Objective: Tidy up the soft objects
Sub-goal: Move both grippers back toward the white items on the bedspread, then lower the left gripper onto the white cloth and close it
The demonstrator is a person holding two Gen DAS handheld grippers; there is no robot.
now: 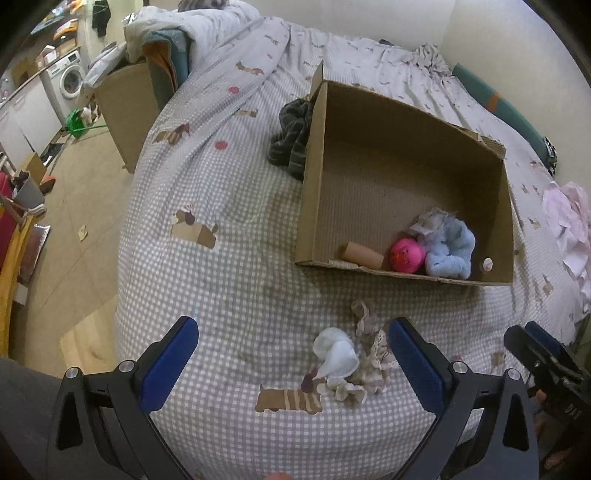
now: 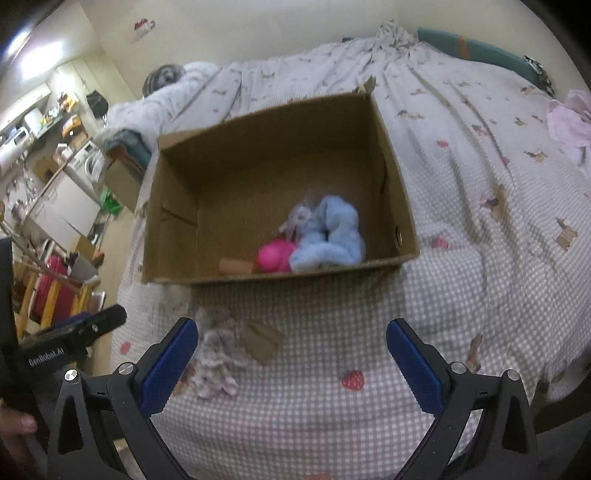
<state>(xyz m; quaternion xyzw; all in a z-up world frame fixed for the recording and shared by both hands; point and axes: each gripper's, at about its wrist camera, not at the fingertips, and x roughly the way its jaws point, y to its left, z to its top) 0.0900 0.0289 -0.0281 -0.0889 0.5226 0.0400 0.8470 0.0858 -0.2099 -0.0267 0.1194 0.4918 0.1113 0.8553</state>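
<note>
Soft frilly cloth (image 1: 365,354) lies between the released left gripper (image 1: 293,360) jaws; right gripper (image 2: 291,360) released, empty; a shallow pinch risks snagging the bedsheet (image 1: 229,280).

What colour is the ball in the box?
The ball is bright pink, seen best in the left wrist view.

A bed (image 1: 229,258) with a grey-and-white checked cover printed with dogs and strawberries fills most of both views. Past the bed's left edge lies a tiled floor (image 1: 85,206), with a washing machine (image 1: 70,79) at the far end, a green object (image 1: 75,122) near it and a red item (image 2: 55,291) closer in. A plain pale wall (image 2: 258,33) rises behind the bed's far edge.
</note>
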